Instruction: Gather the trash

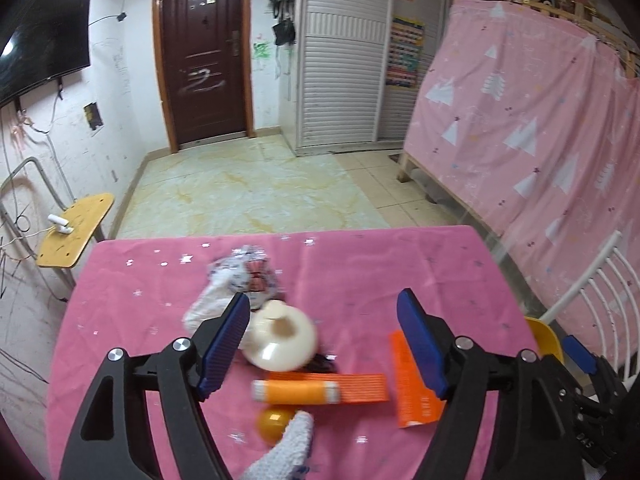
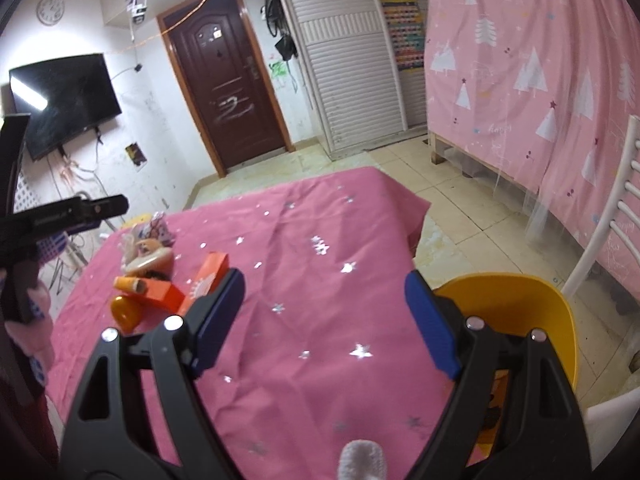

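Observation:
Trash lies on the pink tablecloth (image 1: 160, 300): a crumpled patterned wrapper (image 1: 244, 276), a cream round lid (image 1: 282, 336), an orange tube (image 1: 296, 392), an orange carton (image 1: 414, 384) and an amber ball (image 1: 274, 422). My left gripper (image 1: 324, 344) is open and empty, its jaws either side of the lid and tube, above them. My right gripper (image 2: 324, 320) is open and empty over bare cloth (image 2: 320, 340). The trash pile (image 2: 152, 276) is to its left. A yellow bin (image 2: 516, 312) stands at the table's right edge.
A white chair back (image 2: 612, 208) stands right of the bin. A pink curtain (image 1: 520, 120) covers a wooden frame on the right. A small yellow side table (image 1: 74, 228) is at the left. Tiled floor (image 1: 256, 192) lies beyond the table's far edge.

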A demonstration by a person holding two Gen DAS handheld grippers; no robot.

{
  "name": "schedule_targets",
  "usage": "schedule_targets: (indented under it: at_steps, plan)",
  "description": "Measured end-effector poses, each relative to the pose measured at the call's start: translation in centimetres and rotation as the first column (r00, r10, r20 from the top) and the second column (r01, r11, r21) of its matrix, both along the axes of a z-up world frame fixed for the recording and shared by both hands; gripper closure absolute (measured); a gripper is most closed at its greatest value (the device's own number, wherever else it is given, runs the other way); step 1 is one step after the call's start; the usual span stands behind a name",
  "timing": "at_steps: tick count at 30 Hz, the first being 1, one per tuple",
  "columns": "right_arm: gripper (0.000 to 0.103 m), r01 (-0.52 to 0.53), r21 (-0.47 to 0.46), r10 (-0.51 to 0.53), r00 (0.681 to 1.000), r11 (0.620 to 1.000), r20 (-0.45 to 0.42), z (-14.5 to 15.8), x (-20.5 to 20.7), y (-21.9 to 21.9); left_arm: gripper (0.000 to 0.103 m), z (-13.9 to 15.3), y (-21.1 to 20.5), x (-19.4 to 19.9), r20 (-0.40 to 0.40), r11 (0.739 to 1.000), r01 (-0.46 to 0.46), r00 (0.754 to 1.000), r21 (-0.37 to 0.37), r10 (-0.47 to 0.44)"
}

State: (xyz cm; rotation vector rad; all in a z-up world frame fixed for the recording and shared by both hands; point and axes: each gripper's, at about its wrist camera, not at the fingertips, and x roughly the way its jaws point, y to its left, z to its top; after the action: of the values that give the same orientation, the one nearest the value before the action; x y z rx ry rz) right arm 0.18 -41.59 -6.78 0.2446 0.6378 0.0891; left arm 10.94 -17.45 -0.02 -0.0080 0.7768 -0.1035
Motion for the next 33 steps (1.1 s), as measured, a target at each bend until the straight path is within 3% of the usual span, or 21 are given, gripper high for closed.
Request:
schedule_targets:
  at_steps: [12,23,26,28,31,33]
  plan:
    - [0.020,-0.044,-0.037,0.043,0.999,0.998,-0.024,0.0,0.9,3.1,0.034,-2.6,5.6,3.2,-0.073,0.992,-0.115,0.990,0.054,0.119]
    - [0.020,-0.074,-0.064,0.072,0.996,0.995,-0.046,-0.2,1.7,4.8,0.036,-5.4,8.7,4.8,-0.175,0.990,-0.138,0.976,-0.034,0.130]
    - [0.020,-0.084,-0.073,0.080,0.995,0.994,-0.052,-0.2,1.9,5.4,0.055,-6.4,9.8,5.1,-0.208,0.988,-0.138,0.971,-0.073,0.120]
    - [0.020,-0.088,-0.077,0.084,0.995,0.993,-0.057,-0.2,2.1,5.7,0.074,-6.9,10.1,5.1,-0.227,0.987,-0.133,0.968,-0.093,0.109]
    - [0.020,-0.093,-0.081,0.089,0.994,0.992,-0.061,-0.3,2.3,5.9,0.090,-7.4,10.7,4.8,-0.229,0.985,-0.133,0.968,-0.110,0.105]
    - [0.020,-0.102,-0.086,0.096,0.993,0.991,-0.067,-0.3,2.5,6.3,0.095,-7.4,11.1,4.4,-0.215,0.983,-0.136,0.971,-0.125,0.107]
